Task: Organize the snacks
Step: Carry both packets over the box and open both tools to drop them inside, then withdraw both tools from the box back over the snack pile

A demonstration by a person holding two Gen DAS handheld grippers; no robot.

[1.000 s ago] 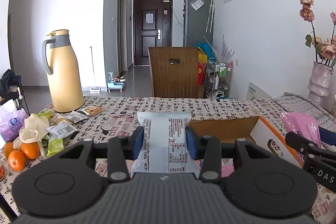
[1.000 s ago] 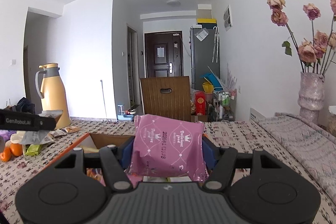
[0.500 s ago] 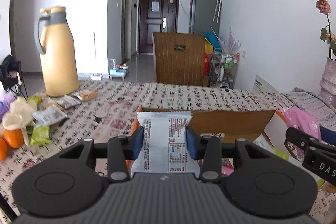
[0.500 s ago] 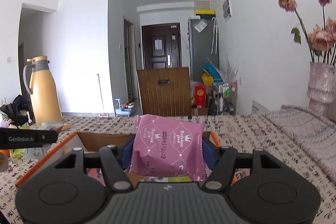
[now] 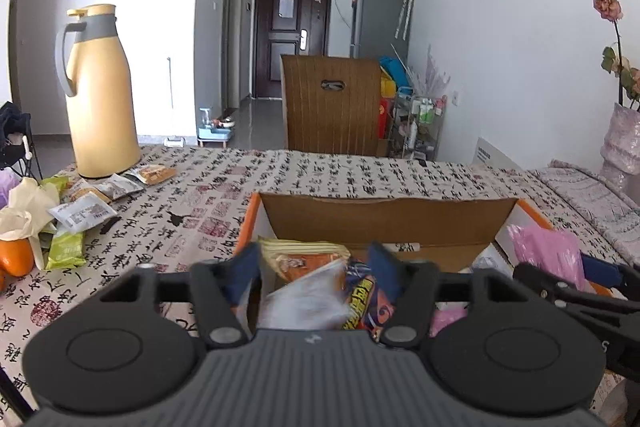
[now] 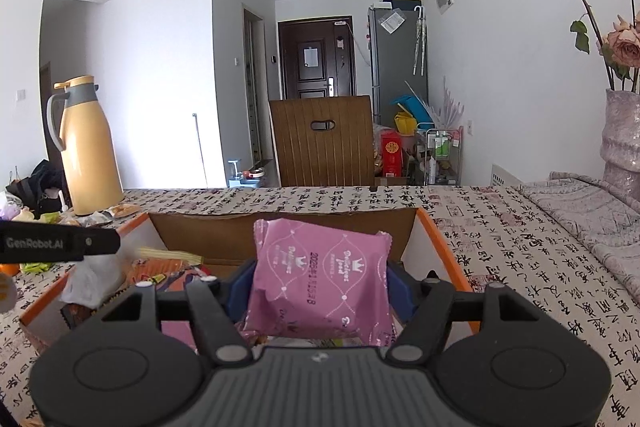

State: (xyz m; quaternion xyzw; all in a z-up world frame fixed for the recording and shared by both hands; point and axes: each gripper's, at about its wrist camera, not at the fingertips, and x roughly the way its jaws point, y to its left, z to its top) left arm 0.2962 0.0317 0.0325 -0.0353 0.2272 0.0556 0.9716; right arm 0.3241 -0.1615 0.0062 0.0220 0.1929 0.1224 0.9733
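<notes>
Dropping snacks into the cardboard box (image 5: 384, 215) looks like the step in hand. The left gripper (image 5: 316, 263) hangs spread wide over it, a blurred white packet (image 5: 304, 301) loose between its fingers. The right gripper (image 6: 318, 281) grips a pink snack packet (image 6: 320, 283) above the box; releasing it comes next. Farther off, loose packets (image 5: 84, 213) wait beside the yellow thermos jug (image 5: 98, 95).
</notes>
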